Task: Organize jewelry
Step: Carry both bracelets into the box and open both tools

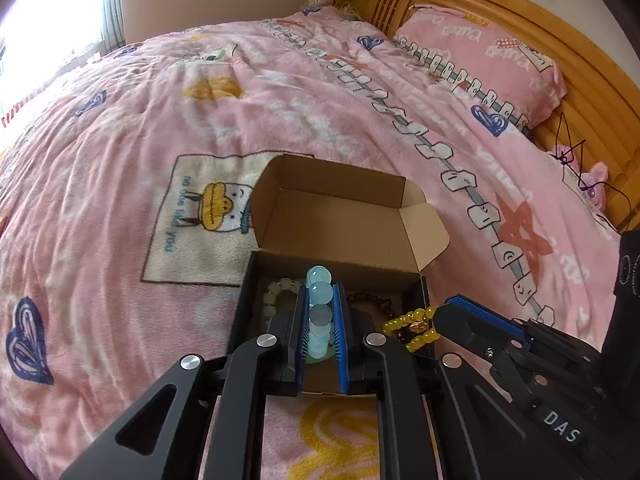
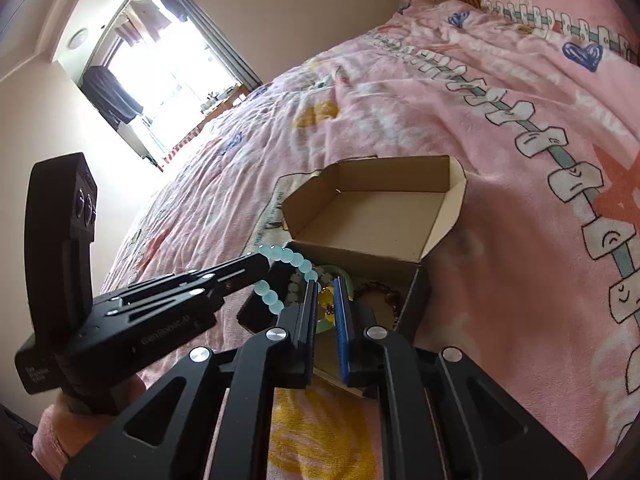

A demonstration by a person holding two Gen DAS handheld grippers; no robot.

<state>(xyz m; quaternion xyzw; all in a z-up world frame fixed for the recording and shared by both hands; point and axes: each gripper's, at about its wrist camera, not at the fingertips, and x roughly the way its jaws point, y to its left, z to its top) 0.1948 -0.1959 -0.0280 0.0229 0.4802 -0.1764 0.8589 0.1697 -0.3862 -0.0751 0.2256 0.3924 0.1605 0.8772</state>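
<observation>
A black box (image 1: 423,300) with a brown cardboard lid (image 1: 344,208) folded open lies on the bed. My left gripper (image 1: 320,306) hangs over the box, shut on a light blue bead bracelet (image 1: 319,278). From the right, my right gripper (image 1: 440,312) reaches the box's rim, shut on a yellow bead bracelet (image 1: 416,318). A white bead bracelet (image 1: 272,300) and a dark brown one (image 1: 372,300) lie inside. In the right wrist view, the right gripper (image 2: 325,286) pinches the yellow beads (image 2: 325,302), and the left gripper (image 2: 264,260) holds the blue bracelet (image 2: 280,256) above the box (image 2: 420,292).
A pink printed blanket (image 1: 160,120) covers the bed. A pink pillow (image 1: 488,56) leans on the wooden headboard (image 1: 580,52) at the far right. A bright window (image 2: 168,76) lies beyond the bed. A hand (image 2: 96,400) grips the left tool's handle.
</observation>
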